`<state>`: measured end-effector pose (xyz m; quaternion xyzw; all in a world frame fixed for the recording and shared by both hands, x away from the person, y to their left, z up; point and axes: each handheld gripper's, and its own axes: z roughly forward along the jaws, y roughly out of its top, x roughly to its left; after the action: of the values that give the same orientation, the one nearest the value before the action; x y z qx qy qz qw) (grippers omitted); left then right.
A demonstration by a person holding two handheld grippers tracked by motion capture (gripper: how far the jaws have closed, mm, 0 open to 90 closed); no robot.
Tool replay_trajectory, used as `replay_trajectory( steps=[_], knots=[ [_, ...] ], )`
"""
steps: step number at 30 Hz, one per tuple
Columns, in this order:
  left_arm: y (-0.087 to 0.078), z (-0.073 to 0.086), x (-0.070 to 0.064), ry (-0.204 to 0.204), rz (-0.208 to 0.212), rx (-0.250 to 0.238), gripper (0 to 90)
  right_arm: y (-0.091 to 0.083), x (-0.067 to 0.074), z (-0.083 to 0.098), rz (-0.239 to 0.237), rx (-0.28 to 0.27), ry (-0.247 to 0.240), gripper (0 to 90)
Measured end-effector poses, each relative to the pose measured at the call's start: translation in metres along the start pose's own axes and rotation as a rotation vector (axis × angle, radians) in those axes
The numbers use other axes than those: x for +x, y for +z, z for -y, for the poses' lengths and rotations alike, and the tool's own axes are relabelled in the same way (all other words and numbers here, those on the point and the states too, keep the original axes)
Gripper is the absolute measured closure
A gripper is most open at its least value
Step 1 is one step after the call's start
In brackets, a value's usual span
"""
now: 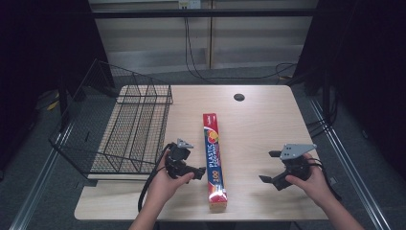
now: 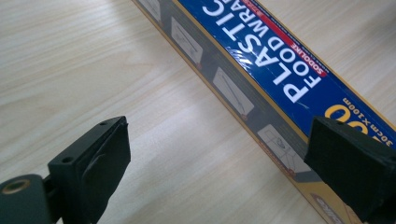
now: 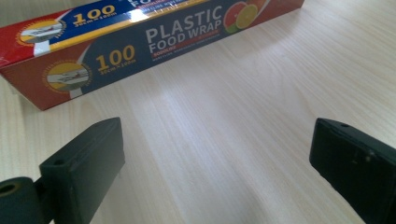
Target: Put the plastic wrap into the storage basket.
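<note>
- High view: one long plastic food wrap box (image 1: pixel 213 160) lies flat on the wooden table (image 1: pixel 258 124), running from mid-table toward the near edge, where its end stops just short of the rim.
- One black wire basket (image 1: pixel 129 129) sits on the table's left side, its outer wall hanging past the left edge; a strip of bare wood separates it from the box.
- One dark round hole (image 1: pixel 239 97) sits near the far edge.
- Two grippers, one in each hand. The left gripper (image 1: pixel 197 172) is just beside the box's left long side, between basket and box.
- Left gripper view: its jaws stand wide apart, holding nothing; the box (image 2: pixel 261 65) crosses diagonally, and one jaw overlaps the box's edge in the frame, though contact cannot be told.
- The right gripper (image 1: pixel 271 166) is well apart from the box, over open tabletop on the right half.
- Right gripper view: its jaws are also spread wide and empty, with bare wood between them and the box (image 3: pixel 149 39) lying beyond.
</note>
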<state>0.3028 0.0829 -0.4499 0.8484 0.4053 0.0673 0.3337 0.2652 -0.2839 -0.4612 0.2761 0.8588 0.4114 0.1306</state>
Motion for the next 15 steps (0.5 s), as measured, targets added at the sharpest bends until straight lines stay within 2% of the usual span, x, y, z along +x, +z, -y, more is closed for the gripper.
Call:
replay_trajectory(
  steps=[4,9,15],
  knots=[
    [-0.0015,0.0008,0.0,-0.008,0.002,0.001,6.5,-0.0005,-0.0029,-0.0003,0.004,-0.013,0.01,2.8],
    [-0.0022,0.0015,0.0004,-0.037,0.013,0.002,6.5,0.0029,-0.0055,0.0018,0.015,0.006,0.006,2.8],
    [-0.003,-0.0013,-0.0011,-0.025,0.018,0.003,5.4,0.0037,-0.0061,0.0014,0.011,0.005,0.008,2.8]
  ],
)
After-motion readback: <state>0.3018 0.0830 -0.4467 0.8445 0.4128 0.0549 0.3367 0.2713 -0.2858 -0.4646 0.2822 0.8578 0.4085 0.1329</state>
